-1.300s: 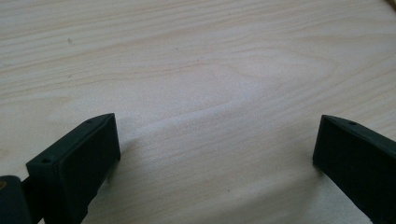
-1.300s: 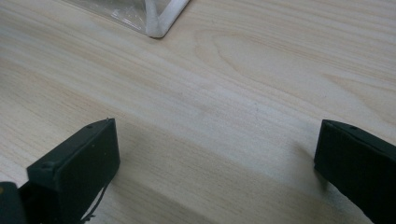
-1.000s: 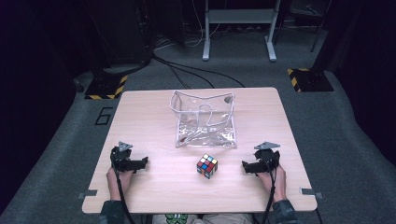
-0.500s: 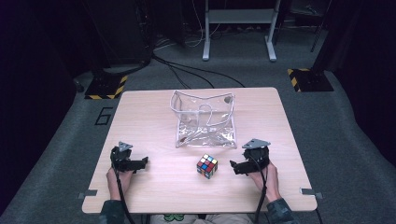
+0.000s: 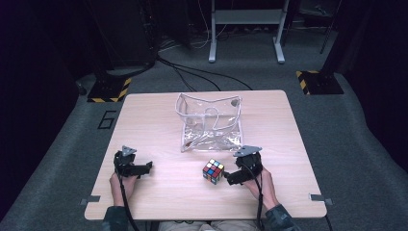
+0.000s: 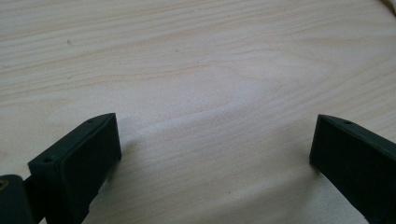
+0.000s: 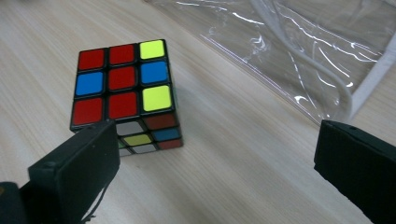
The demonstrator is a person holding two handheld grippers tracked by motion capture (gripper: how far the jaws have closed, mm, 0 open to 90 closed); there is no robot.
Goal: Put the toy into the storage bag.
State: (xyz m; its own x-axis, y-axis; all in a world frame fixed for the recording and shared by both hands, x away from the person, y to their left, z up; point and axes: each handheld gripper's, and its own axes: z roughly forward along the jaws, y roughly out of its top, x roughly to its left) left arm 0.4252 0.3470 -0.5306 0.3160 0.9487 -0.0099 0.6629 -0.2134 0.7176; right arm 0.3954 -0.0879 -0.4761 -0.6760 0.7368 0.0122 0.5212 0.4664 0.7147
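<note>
At the left of the pale wooden table, the left gripper is seen resting where it was a second ago, its jaws spread wide over bare wood with nothing between them. Toward the middle, the multicoloured puzzle cube lies unmoved near the front edge, just in front of the clear plastic zip pouch. The change is found at the right: the right gripper has been brought inward from the table's right side until it stands just beside the cube. Its jaws are held wide apart, one already at the cube's corner, nothing yet grasped. A pick-up of the cube is judged to be beginning.
</note>
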